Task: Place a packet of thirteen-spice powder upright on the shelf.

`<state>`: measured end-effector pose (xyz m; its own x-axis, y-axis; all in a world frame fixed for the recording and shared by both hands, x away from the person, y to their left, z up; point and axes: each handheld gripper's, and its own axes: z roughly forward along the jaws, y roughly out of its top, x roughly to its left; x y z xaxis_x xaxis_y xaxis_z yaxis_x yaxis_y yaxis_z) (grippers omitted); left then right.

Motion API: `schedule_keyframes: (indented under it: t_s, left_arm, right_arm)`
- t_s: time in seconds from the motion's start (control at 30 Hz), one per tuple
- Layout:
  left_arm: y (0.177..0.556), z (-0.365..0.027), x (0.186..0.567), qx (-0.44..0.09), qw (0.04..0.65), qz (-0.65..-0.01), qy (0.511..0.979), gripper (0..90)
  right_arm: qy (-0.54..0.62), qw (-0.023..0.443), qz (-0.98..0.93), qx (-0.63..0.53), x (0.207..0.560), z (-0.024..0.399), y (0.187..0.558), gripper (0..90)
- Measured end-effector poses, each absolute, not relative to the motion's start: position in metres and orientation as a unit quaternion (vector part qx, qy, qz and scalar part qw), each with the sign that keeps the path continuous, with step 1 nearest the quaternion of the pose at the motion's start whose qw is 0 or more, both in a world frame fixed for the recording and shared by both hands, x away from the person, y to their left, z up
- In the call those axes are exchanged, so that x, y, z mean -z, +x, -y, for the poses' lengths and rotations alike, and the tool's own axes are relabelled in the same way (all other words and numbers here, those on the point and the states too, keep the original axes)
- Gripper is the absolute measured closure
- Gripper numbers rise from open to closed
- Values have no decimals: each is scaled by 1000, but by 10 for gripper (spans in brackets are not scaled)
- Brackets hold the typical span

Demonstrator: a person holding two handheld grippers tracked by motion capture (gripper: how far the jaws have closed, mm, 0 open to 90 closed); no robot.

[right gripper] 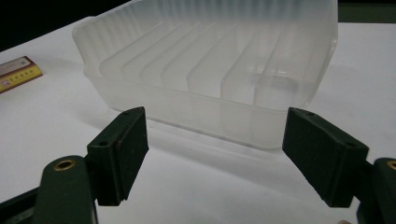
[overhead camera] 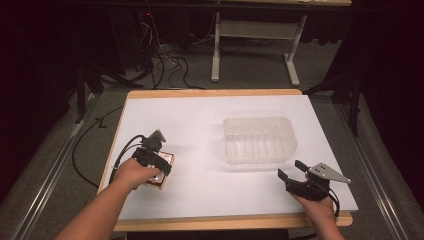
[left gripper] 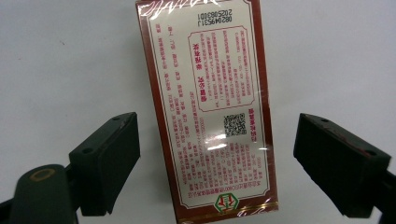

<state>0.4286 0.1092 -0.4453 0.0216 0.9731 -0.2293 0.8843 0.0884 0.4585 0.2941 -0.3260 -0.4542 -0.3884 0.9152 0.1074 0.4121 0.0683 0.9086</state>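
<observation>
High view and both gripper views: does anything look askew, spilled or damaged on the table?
Nothing stands out. The flat red-and-cream printed box lies intact in its glossy wrap on the white table, between the open left gripper jaws. The translucent ribbed plastic bin sits upright and empty, ahead of the open right gripper.

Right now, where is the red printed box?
In the high view, the red printed box lies flat near the table's left edge, under the left hand-held gripper, left of the plastic bin.

the box (left gripper: pixel 208 112) carries upside-down print "2025083101" and "08204953", a qr code, a green emblem, and red text too small to read.
</observation>
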Motion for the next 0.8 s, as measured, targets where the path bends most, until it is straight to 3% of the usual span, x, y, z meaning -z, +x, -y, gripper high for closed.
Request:
schedule_keyframes:
  t_s: [0.4, 0.8]
  left_arm:
    - [433, -98, 460, -102, 204, -685, 692, 152]
    - [431, -97, 472, -104, 179, -689, 695, 283]
  right_arm:
    - [484, 265, -683, -478, 454, 326, 293, 227]
    - [488, 269, -683, -473, 453, 327, 292, 227]
